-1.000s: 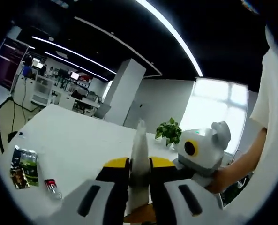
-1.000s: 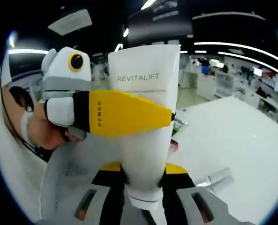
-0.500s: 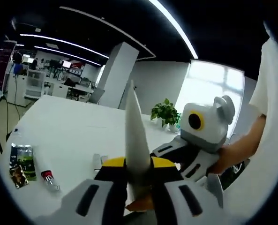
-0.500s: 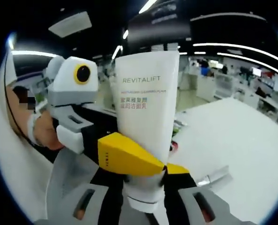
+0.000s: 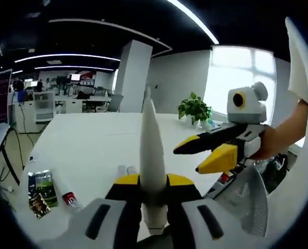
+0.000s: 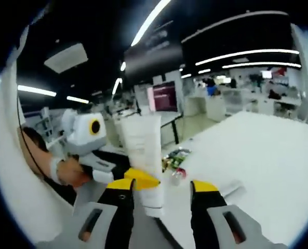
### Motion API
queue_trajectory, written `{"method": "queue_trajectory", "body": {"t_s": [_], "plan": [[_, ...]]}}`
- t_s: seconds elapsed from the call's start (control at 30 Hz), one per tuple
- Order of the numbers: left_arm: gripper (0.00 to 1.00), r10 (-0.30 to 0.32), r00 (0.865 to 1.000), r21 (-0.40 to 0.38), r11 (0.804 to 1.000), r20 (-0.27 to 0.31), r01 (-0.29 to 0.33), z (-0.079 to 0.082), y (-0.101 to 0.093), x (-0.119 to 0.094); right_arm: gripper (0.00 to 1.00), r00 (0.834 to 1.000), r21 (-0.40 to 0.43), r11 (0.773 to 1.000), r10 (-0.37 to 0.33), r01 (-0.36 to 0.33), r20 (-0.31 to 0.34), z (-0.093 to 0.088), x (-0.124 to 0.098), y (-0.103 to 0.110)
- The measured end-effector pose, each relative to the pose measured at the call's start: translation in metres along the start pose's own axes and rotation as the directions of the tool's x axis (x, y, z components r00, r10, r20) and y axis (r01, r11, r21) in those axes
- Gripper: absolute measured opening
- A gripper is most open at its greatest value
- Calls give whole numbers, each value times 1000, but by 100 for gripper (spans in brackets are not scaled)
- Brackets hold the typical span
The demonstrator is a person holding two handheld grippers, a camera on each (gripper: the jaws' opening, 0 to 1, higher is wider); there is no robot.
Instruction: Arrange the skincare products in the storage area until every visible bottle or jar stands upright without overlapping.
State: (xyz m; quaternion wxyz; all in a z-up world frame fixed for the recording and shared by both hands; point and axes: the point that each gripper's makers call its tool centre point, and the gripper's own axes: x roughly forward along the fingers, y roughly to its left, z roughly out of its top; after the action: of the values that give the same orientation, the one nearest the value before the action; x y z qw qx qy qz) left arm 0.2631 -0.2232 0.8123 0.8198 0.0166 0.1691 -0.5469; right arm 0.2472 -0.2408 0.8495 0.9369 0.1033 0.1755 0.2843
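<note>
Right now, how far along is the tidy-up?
Nothing looks placed yet. In hand: the left gripper is shut on the white tube, held in the air; the right gripper is open. Left: stand the tube up, plus the small red-capped item lying on the table.

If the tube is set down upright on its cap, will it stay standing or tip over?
The tube looks tall and tapers to a thin flat top, and its cap end is narrow, so it would probably tip at a slight nudge. The left gripper pinches it low; its soft-looking body may flex.

A white table [image 5: 86, 150] carries a packet [image 5: 41, 192] and small tube [image 5: 70, 199].
</note>
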Motion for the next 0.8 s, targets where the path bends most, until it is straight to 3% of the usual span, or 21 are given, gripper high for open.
{"method": "queue_trajectory", "body": {"t_s": [0.23,0.3,0.37,0.43,0.5,0.53,0.8], "plan": [[13,-32,998,66,997,-61,36,-10,-15,6,59,999,42,998,45,-44,-24,-1,31,15],[13,-44,996,93,994,-74,51,-13,-22,8,55,996,62,997,60,-56,-69,-11,38,19],[13,-58,993,138,988,-99,71,-18,-29,10,44,993,57,996,72,-66,-99,-17,41,25],[13,-49,992,132,989,-117,64,-21,-28,11,44,993,19,999,42,-40,-112,-20,41,21],[13,-53,991,121,990,-125,68,-23,-28,11,44,994,60,997,48,-42,-101,-21,40,20],[13,-54,991,121,990,-126,70,-23,-28,10,38,994,60,998,29,-23,-103,-21,39,18],[16,-50,996,174,983,-72,62,-17,-30,17,35,991,-47,999,-8,2,-130,-17,36,12]]}}
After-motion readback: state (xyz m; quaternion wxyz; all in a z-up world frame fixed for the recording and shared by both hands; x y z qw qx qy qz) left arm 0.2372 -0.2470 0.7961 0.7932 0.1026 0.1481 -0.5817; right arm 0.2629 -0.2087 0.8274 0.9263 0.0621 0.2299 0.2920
